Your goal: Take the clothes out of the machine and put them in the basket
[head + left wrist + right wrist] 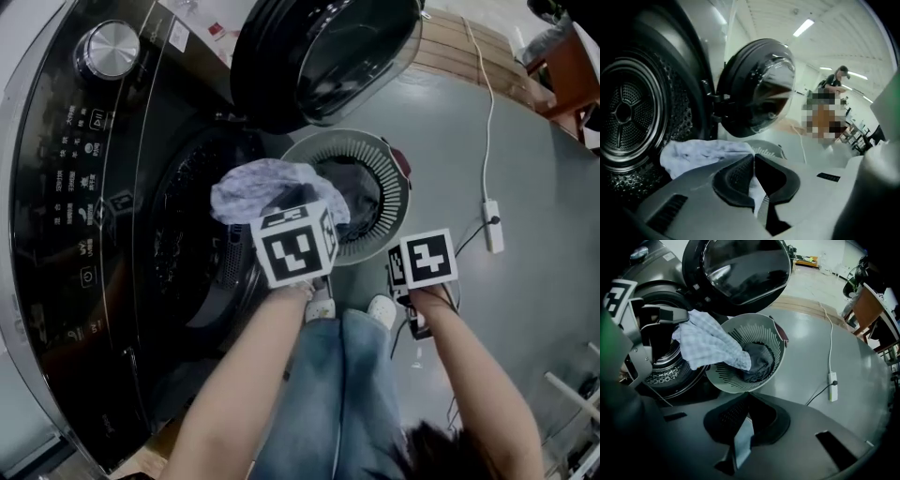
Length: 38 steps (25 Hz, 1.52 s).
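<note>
- My left gripper (753, 176) has its jaws pinched tight on a pale checked cloth (262, 183); a fold of the fabric shows between the pads.
- The cloth hangs bunched from those jaws in the air, between the mouth of the machine (56, 187) and the basket (392, 187).
- In the right gripper view one corner of the cloth droops over the basket's near rim and in front of its inside. I cannot tell whether it touches what lies there.
- The basket is round and light, with slatted walls. It stands on the floor (525, 159) just beside the machine, under the open door (319, 47).
- A dark garment (361, 192) lies crumpled in the bottom of the basket.
- The drum (628, 112) stands open. From my left gripper view I see its perforated wall and ribbed back plate; in the head view its inside is too dark to read.
- My right gripper (747, 416) has its jaws closed together with nothing between them, and it hangs above the floor near the basket, pointing steeply down.
- A power strip (492, 225) with its cable lies on the floor, well apart from the basket.
</note>
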{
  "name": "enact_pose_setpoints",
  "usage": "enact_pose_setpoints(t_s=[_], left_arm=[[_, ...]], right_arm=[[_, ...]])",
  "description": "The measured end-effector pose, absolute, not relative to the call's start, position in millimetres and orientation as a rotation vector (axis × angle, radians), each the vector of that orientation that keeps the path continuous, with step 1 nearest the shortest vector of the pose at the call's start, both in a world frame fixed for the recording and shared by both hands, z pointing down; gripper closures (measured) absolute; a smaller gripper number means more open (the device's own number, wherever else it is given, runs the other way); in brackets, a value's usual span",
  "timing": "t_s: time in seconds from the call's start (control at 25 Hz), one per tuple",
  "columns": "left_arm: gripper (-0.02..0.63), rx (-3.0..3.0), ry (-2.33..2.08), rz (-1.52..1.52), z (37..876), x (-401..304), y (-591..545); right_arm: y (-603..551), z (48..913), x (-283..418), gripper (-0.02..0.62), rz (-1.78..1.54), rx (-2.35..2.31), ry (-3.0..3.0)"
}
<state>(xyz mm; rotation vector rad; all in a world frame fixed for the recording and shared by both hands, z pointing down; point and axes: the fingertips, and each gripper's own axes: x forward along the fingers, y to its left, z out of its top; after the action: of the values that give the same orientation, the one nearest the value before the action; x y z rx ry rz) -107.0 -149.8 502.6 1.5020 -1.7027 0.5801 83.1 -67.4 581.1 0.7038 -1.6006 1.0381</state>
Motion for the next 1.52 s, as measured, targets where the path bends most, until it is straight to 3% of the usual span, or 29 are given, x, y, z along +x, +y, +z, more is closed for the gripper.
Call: enact_pose_setpoints(t_s=[0.72,1.12,1.52], left_arm=[[0.594,1.736,-1.531,0.503,479,-25,-163],[0.593,1.686,-1.514,0.707,511,-53,-155],[0.592,1.608,-1.476,0.917,595,-78,-147]], right_arm=[[-65,576,124,0.592,1.079,0.787,-1.593],[-65,575,116,0.592,1.079,0.790,-1.606],[-75,606,99,0.592,1.113,0.844,-1.684]])
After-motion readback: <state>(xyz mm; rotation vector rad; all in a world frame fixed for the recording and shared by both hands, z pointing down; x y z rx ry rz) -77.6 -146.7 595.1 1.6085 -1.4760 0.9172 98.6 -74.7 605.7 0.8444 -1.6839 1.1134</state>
